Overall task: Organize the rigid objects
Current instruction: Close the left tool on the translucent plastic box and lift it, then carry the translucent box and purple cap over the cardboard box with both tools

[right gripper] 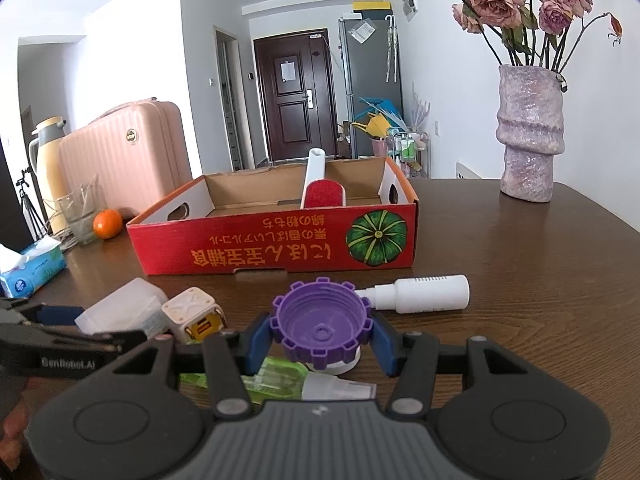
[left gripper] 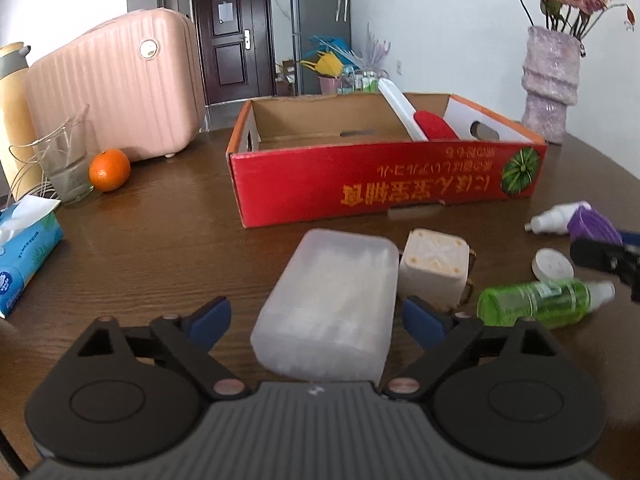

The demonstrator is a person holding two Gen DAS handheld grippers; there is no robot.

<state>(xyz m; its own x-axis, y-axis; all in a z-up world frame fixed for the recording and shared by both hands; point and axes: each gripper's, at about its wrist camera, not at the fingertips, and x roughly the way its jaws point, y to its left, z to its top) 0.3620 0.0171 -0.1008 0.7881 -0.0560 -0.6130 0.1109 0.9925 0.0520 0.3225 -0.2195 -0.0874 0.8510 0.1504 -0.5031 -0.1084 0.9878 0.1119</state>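
Observation:
A frosted plastic box [left gripper: 332, 300] lies on the wooden table between the fingers of my left gripper [left gripper: 318, 320]. That gripper is open, with a gap at the left pad. Beside the box sits a cream cube [left gripper: 434, 268], then a green spray bottle [left gripper: 532, 300] lying on its side. My right gripper [right gripper: 322, 346] is shut on a purple toothed cap [right gripper: 320, 328], held over a white round lid [right gripper: 336, 366]. A white spray bottle [right gripper: 428, 294] lies just beyond. The red cardboard box [right gripper: 260, 248] behind holds a white-handled red brush [right gripper: 324, 196].
A pink suitcase [left gripper: 120, 84], a glass cup [left gripper: 66, 160], an orange [left gripper: 109, 170] and a tissue pack [left gripper: 24, 248] stand at the left. A purple vase of dried roses [right gripper: 528, 132] is at the back right. A yellow thermos [right gripper: 44, 160] stands far left.

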